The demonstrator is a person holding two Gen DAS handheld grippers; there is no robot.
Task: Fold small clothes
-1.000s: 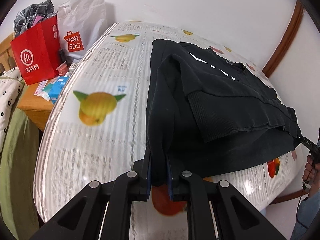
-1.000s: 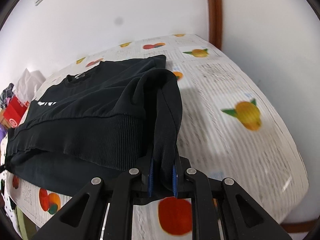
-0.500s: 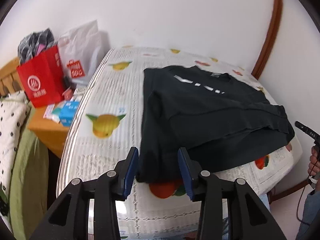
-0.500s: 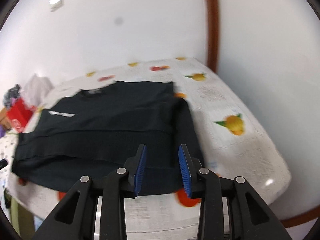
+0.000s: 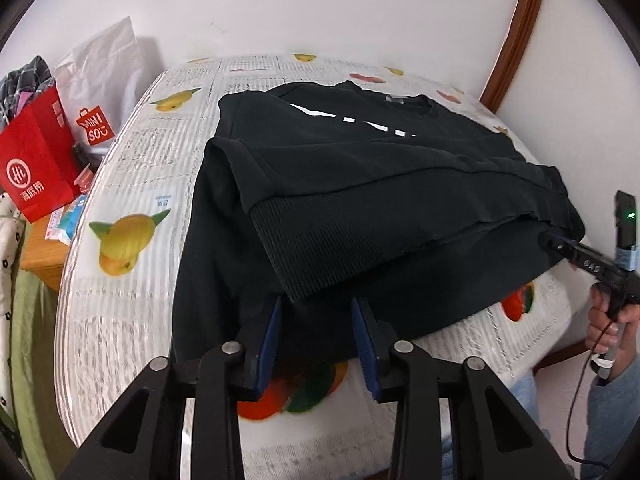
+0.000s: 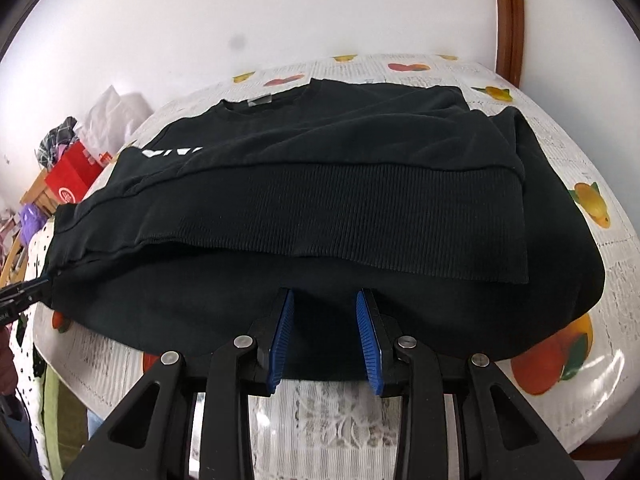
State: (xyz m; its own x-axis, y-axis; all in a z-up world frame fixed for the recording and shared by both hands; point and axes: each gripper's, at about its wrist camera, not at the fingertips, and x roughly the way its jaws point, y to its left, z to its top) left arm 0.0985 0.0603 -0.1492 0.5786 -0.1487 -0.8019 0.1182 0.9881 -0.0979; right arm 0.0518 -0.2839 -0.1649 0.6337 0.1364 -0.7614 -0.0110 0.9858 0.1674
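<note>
A black sweatshirt [image 5: 360,184] with white lettering lies on the table, its ribbed hem folded up over the chest; it also shows in the right wrist view [image 6: 340,184]. My left gripper [image 5: 316,316] is open, its jaws at the near folded edge, on the garment's left part. My right gripper [image 6: 325,312] is open, its jaws at the near folded edge. The right gripper's body shows in the left wrist view [image 5: 576,254] at the garment's right corner. The left gripper's tip shows in the right wrist view [image 6: 24,292] at the garment's left corner.
The table wears a fruit-print cloth [image 5: 132,184], also in the right wrist view [image 6: 608,248]. A red paper bag [image 5: 36,168] and a white Miniso bag [image 5: 100,92] stand on a wooden side table to the left. A white wall runs behind, with a brown door frame [image 5: 516,32].
Both grippers were shut on the folded fabric edge a second ago. They let go, drew back, then came in again with jaws open at the garment's near edge.
</note>
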